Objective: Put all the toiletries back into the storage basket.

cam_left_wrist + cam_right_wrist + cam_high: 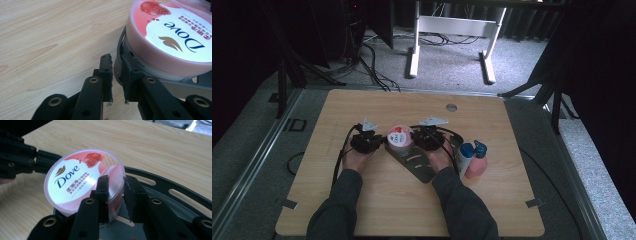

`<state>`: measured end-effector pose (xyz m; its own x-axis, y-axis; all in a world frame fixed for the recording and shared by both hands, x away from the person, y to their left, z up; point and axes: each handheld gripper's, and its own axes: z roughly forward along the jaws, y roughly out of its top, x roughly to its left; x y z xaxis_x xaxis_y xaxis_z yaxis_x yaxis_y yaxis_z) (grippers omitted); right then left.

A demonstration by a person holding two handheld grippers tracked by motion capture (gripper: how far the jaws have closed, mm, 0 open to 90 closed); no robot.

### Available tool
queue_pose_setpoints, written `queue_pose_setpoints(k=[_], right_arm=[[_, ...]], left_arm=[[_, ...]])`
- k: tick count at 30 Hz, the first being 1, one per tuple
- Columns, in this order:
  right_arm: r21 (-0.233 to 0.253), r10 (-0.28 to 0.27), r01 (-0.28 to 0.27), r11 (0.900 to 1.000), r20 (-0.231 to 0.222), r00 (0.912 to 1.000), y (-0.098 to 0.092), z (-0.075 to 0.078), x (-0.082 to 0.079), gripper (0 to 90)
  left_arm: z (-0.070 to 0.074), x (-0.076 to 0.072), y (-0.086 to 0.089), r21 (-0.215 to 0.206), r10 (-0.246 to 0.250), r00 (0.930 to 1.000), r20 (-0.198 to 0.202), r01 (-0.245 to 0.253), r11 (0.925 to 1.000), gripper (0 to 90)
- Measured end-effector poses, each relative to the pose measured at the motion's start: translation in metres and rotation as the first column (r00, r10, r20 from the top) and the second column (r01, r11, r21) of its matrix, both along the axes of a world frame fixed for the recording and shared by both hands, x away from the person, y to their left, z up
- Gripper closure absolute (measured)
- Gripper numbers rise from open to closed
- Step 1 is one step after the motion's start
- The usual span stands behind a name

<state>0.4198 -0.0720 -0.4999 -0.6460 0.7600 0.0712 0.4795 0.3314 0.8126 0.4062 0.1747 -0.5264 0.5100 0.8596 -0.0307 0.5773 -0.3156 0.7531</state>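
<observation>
Dove jar (83,180) — squat, rigid plastic with a smooth, likely slippery lid — sits on a dark slotted tray (175,195) between the left gripper (117,62) and right gripper (116,181), each narrowly parted beside its wall, so hold low on the sides — not the lid.

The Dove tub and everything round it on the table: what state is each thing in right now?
Dove tub: upright on the dark tray, lid on.
dark tray: flat on the table.
left gripper: jaws slightly apart, at the tub's side.
right gripper: jaws slightly apart, at the tub's rim.
white bottle: blue cap on.
pink spray bottle: spray head on.
</observation>
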Motion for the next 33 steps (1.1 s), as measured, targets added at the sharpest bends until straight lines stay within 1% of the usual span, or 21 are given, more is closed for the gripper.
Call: queue_pose_setpoints(k=[2,5,6,8,15,17,19,20,21,23,26,29,32,33], right_arm=[[-0.026,0.005,-0.004,1.0,0.018,0.9998,0.0,0.002,-0.003,69.7],[-0.054,0.024,-0.023,0.998,0.026,0.9994,-0.001,0.006,-0.008,69.6],[-0.058,0.023,-0.021,0.998,0.029,0.9993,-0.003,0.007,-0.01,69.6],[-0.05,0.023,-0.021,0.999,0.028,0.9993,-0.005,0.01,-0.014,69.4],[-0.085,0.055,-0.051,0.995,0.054,0.997,-0.006,0.014,-0.033,66.7],[-0.091,0.066,-0.061,0.994,0.058,0.9961,-0.006,0.016,-0.038,66.5],[-0.097,0.071,-0.065,0.993,0.063,0.9955,-0.006,0.017,-0.041,66.4],[-0.105,0.075,-0.067,0.992,0.067,0.995,-0.006,0.018,-0.043,66.2],[-0.108,0.079,-0.071,0.992,0.067,0.9946,-0.007,0.022,-0.048,65.7],[-0.112,0.08,-0.073,0.991,0.061,0.9949,-0.009,0.026,-0.051,64.0],[-0.128,0.078,-0.071,0.989,0.053,0.9955,-0.012,0.03,-0.054,63.2],[-0.13,0.079,-0.071,0.989,0.054,0.9955,-0.016,0.034,-0.059,62.8],[-0.131,0.09,-0.082,0.988,0.061,0.994,-0.018,0.04,-0.065,61.3],[-0.132,0.093,-0.084,0.988,0.064,0.9936,-0.019,0.043,-0.067,61.0]], left_arm=[[0.001,-0.001,0.002,-0.014,0.005,1.0,0.005,-0.005,0.9999,77.2],[0.004,-0.004,0.004,-0.046,0.016,0.9998,0.011,-0.016,0.9988,74.3],[0.005,-0.006,0.005,-0.058,0.02,0.9997,0.017,-0.019,0.9981,73.9],[0.007,-0.008,0.006,-0.073,0.023,0.9994,0.024,-0.022,0.9971,73.1],[0.009,-0.015,0.01,-0.091,0.041,0.9986,0.033,-0.037,0.9951,70.4],[0.009,-0.018,0.011,-0.104,0.043,0.9983,0.038,-0.039,0.9938,69.9],[0.009,-0.02,0.012,-0.106,0.04,0.9984,0.039,-0.036,0.9937,69.2],[0.009,-0.024,0.012,-0.116,0.034,0.9987,0.038,-0.03,0.9928,69.2],[0.009,-0.025,0.012,-0.118,0.03,0.9988,0.038,-0.025,0.9926,68.7],[0.008,-0.028,0.011,-0.118,0.026,0.999,0.037,-0.022,0.9928,68.2],[0.007,-0.033,0.01,-0.127,0.019,0.9991,0.038,-0.014,0.9918,67.6],[0.005,-0.038,0.007,-0.127,0.01,0.9992,0.039,-0.005,0.9919,66.9],[0.003,-0.043,0.006,-0.144,0.0,0.9994,0.034,0.005,0.9896,66.1],[0.003,-0.045,0.005,-0.157,-0.002,0.9995,0.03,0.006,0.9875,66.0]])
